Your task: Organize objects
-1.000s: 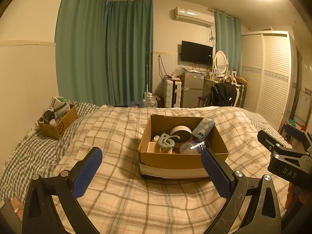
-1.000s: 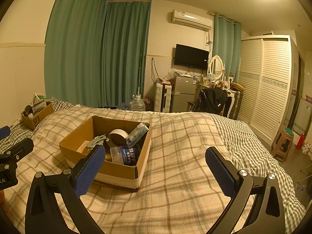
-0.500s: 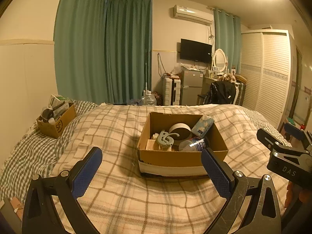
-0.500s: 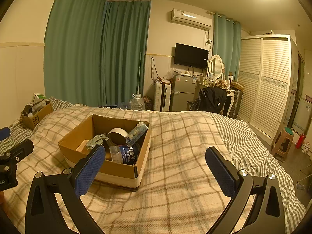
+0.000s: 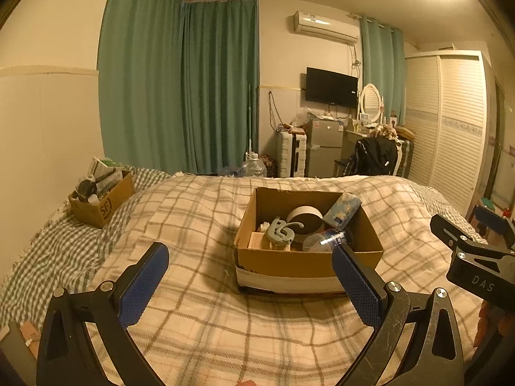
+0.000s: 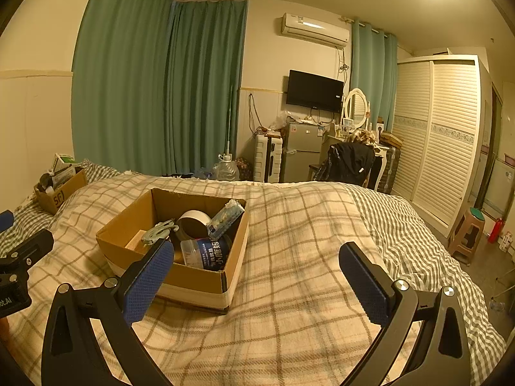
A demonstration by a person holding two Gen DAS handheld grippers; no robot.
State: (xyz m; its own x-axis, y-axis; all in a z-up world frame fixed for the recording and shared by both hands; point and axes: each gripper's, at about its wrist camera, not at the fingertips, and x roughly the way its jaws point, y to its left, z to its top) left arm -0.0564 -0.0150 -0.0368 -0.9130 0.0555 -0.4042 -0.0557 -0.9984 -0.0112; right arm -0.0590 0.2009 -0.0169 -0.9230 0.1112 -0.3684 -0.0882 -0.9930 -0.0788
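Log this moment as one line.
left gripper: open, empty | right gripper: open, empty | cardboard box: on bed, full

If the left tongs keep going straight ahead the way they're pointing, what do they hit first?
Most likely the near wall of the cardboard box on the plaid blanket, which sits ahead between the open left tongs, slightly right of centre. Depth is hard to judge; aimed higher, they'd meet the grey hook inside.
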